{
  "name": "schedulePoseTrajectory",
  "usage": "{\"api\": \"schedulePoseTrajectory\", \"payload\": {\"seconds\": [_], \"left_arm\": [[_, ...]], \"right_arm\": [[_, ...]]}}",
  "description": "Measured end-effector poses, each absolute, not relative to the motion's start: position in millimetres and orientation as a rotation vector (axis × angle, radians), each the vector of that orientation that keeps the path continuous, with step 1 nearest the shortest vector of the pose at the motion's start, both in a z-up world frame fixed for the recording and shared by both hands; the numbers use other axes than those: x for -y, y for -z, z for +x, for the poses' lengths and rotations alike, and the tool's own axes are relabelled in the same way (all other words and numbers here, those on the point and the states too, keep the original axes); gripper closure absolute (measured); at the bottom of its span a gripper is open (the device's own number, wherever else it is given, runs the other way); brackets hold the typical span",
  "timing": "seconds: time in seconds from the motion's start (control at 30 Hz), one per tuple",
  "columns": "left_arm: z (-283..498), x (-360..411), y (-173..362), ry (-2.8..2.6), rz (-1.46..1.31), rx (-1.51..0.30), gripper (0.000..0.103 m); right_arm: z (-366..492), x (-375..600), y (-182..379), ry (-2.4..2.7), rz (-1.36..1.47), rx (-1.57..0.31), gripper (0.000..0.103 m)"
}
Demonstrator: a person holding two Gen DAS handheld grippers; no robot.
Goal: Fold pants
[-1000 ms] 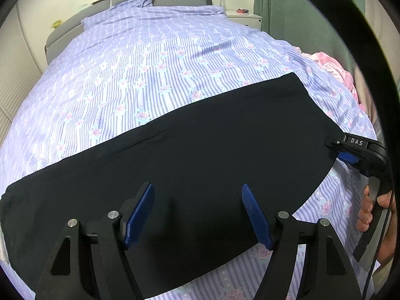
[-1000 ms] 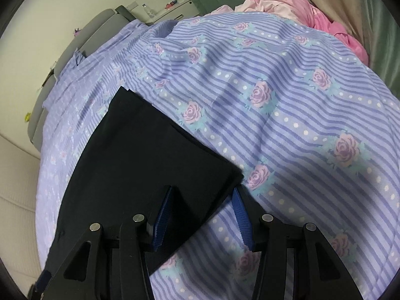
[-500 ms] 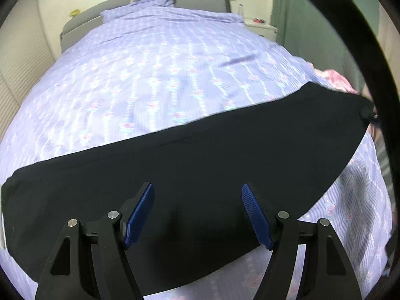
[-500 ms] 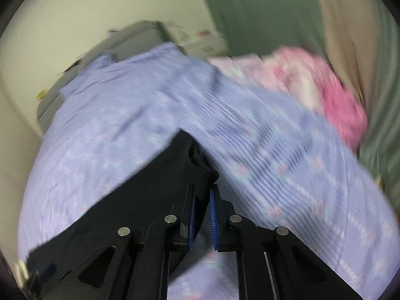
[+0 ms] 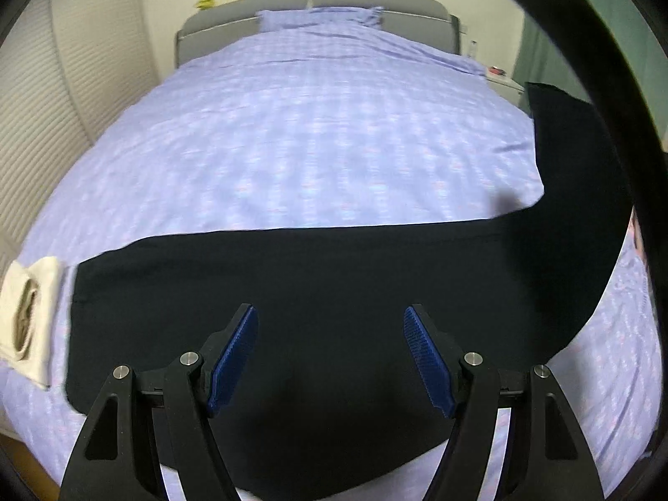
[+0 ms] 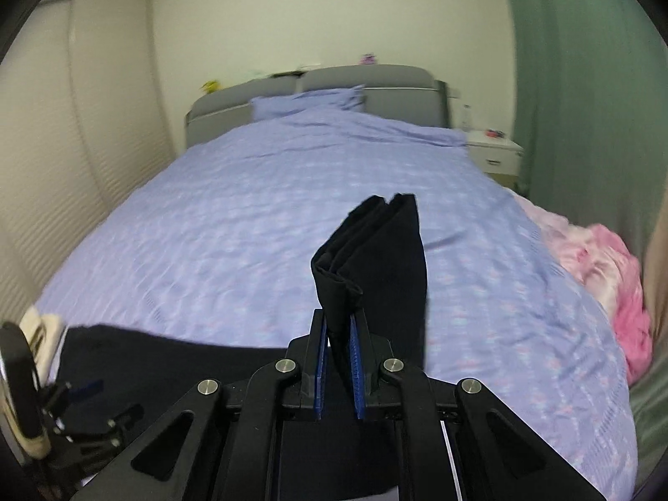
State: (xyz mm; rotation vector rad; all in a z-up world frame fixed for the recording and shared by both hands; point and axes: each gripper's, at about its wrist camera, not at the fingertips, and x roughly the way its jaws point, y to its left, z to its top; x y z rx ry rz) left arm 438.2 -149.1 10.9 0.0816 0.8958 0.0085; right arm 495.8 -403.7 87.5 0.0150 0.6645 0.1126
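Observation:
Black pants (image 5: pixel 334 284) lie across the near end of a bed with a lilac floral cover (image 5: pixel 317 133). Their right end is lifted off the bed and stands up at the right (image 5: pixel 580 158). My left gripper (image 5: pixel 332 350) is open and empty, low over the middle of the pants. My right gripper (image 6: pixel 337 363) is shut on the layered end of the pants (image 6: pixel 375 259) and holds it up above the bed. The rest of the pants (image 6: pixel 158 359) lies flat at the lower left of the right wrist view, where the left gripper (image 6: pixel 79 392) also shows.
A folded cream garment (image 5: pixel 29 317) lies at the left end of the pants. A pink heap of cloth (image 6: pixel 605 275) sits at the bed's right edge. The grey headboard (image 5: pixel 317 4) and pillow are at the far end, with a white nightstand (image 6: pixel 492 150) and green curtain (image 6: pixel 584 83) to the right.
My right gripper shut on the right end of the pants and lifted it off the bed. The left gripper stayed open over the pants while its view swung left.

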Motion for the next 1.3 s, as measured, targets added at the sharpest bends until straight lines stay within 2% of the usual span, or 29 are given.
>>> {"api": "schedulePoseTrajectory", "payload": {"seconds": [0.2,0.43,0.67,0.9,1.0,1.07,1.1,1.3], "left_arm": [[412.9,67.1,-1.7,-0.088,0.031,-0.935,0.031],[389.1,13.7,27.8,-0.142,0.000,-1.002,0.031],[380.4,-6.7,47.6,-0.155,-0.004,-1.047,0.031],[376.6,-16.9,43.2,-0.162,-0.028,-1.053,0.031],[380.7,-18.3,42.7,-0.172,-0.011,-1.055,0.031],[382.6,-16.3,42.5,-0.182,-0.013,-1.057,0.031],[383.8,-16.9,42.4,-0.186,-0.020,-1.060,0.031],[381.7,-26.1,42.8,-0.185,-0.015,-1.056,0.031]], "right_arm": [[491.8,301.5,-56.6,-0.236,-0.061,-0.752,0.092],[474.4,205.6,13.9,-0.350,-0.151,-0.900,0.092],[461.2,175.7,66.3,-0.342,-0.199,-1.020,0.092],[454.0,170.4,83.5,-0.377,-0.215,-1.089,0.090],[446.2,170.9,84.3,-0.428,-0.209,-1.113,0.083],[442.2,170.7,88.8,-0.489,-0.190,-1.161,0.059],[439.2,170.7,90.6,-0.507,-0.180,-1.181,0.055],[413.9,169.6,67.1,-0.545,-0.155,-1.161,0.055]]}}
